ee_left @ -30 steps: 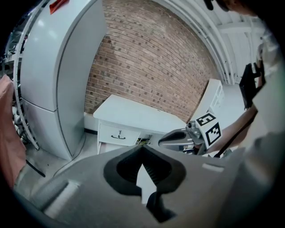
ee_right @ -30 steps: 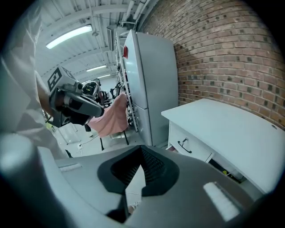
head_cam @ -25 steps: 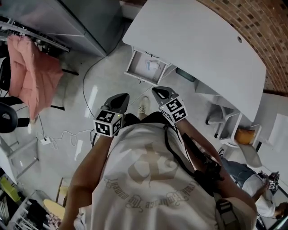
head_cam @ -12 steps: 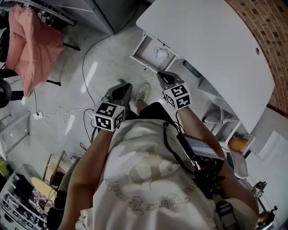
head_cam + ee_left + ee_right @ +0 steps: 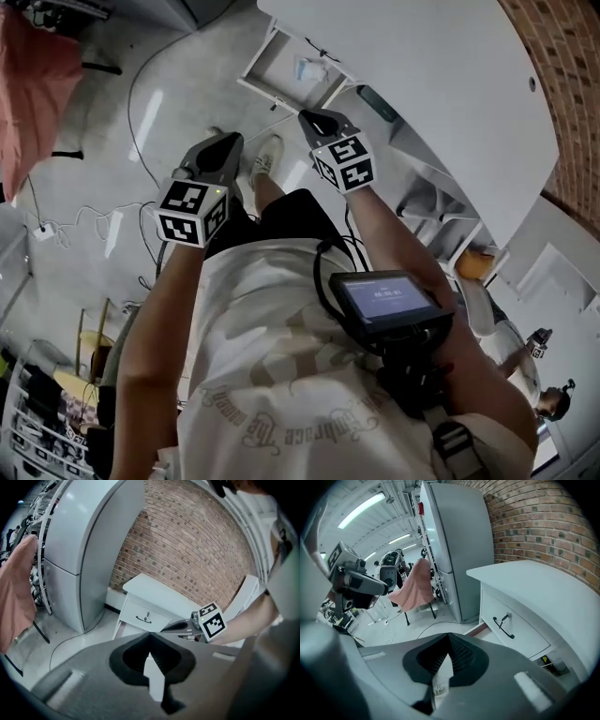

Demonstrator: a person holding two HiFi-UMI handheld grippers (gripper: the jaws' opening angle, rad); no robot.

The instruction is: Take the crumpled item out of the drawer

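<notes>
- Done so far, judging from how things lie: the drawer (image 5: 272,66) under the white table (image 5: 422,75) stands pulled out, so the way in is clear.
- The crumpled item (image 5: 309,68), a pale wad, lies inside that drawer toward its back. Nothing touches it.
- The left claw (image 5: 150,635) is closed, its jaws meeting at the tips with nothing between them. Its own view shows only floor through the slit.
- The right claw (image 5: 449,635) is also closed and empty, its jaws tip to tip.
- In the head view both claws are held out in front of the person's body, above the floor and well apart from the drawer. The right claw is the nearer to it.
- The right gripper view looks at the table from the side. It shows an upper drawer front with a dark handle, shut, and the edge of the open drawer below it. The item cannot be seen from there.
- Left to do, as I judge it, is nearly the whole task: bring a claw down over the open drawer, part its jaws, close them on the crumpled item and lift it out.
- The right claw looks best placed for that reach.
- Progress: opening done, retrieval not yet begun.
</notes>
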